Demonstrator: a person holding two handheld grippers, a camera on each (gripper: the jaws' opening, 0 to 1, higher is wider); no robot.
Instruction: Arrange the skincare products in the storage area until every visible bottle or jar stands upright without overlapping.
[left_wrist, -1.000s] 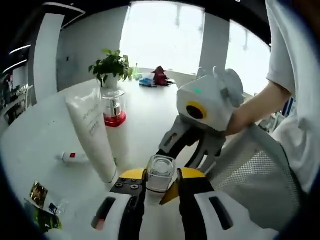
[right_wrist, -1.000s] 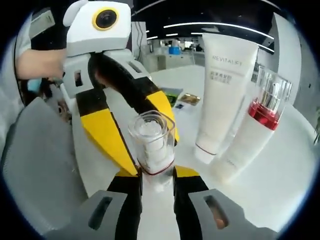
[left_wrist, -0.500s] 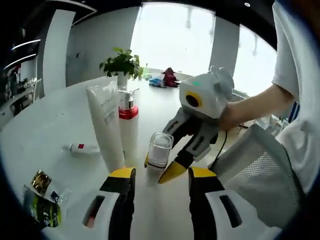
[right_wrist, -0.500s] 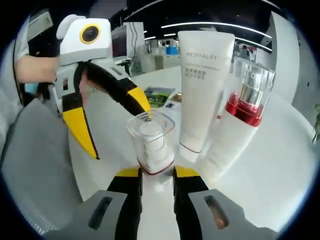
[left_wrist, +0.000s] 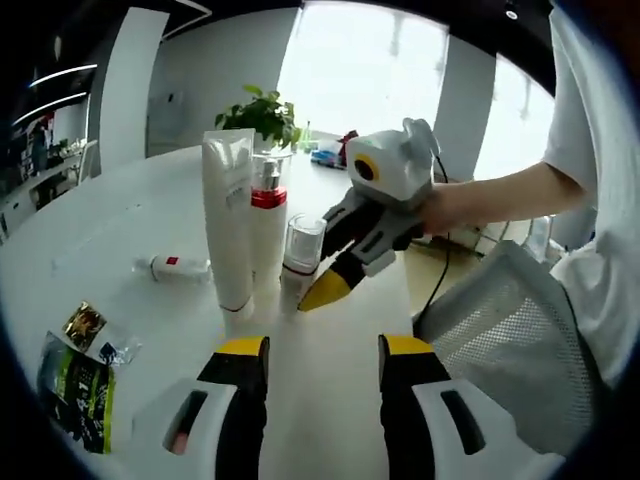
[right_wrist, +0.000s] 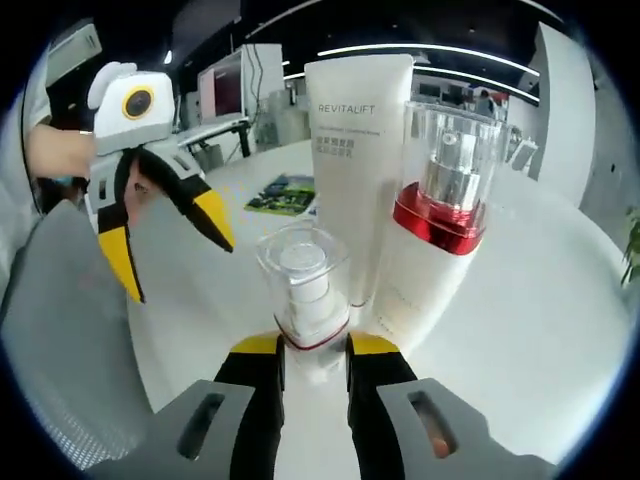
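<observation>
Since 1 second ago the left gripper (left_wrist: 318, 355) has let go of the small clear-capped bottle (left_wrist: 300, 258) and drawn back from it; its jaws now stand wide apart with nothing between them, well short of the bottle. In the right gripper view the left gripper (right_wrist: 178, 258) hangs off to the left, jaws spread. The right gripper (right_wrist: 314, 352) is closed on the lower body of the small clear-capped bottle (right_wrist: 305, 290), which stands upright, cap up, its long axis vertical. In the left gripper view the right gripper (left_wrist: 320, 290) reaches in from the right, held by a person's hand (left_wrist: 450, 205).

Everything rests on a glossy white table (left_wrist: 110, 230) in a bright office: a large window behind, ceiling strip lights and desks with monitors farther back.

Just beside the small bottle stand 2 taller products, both upright: a white tube (right_wrist: 355, 150) printed REVITALIFT, standing on its cap, and a white pump bottle (right_wrist: 435, 235) with a red collar and clear cap. Tube (left_wrist: 230, 215) and pump bottle (left_wrist: 266, 225) stand close together, side by side; whether they touch I cannot tell.

A small white tube (left_wrist: 172, 267) with a red mark lies on its side farther left on the table. 2 sachets (left_wrist: 78, 365) lie flat near the table's edge. A potted plant (left_wrist: 262, 118) stands far back. A grey mesh chair back (left_wrist: 510, 340) sits at the right.
</observation>
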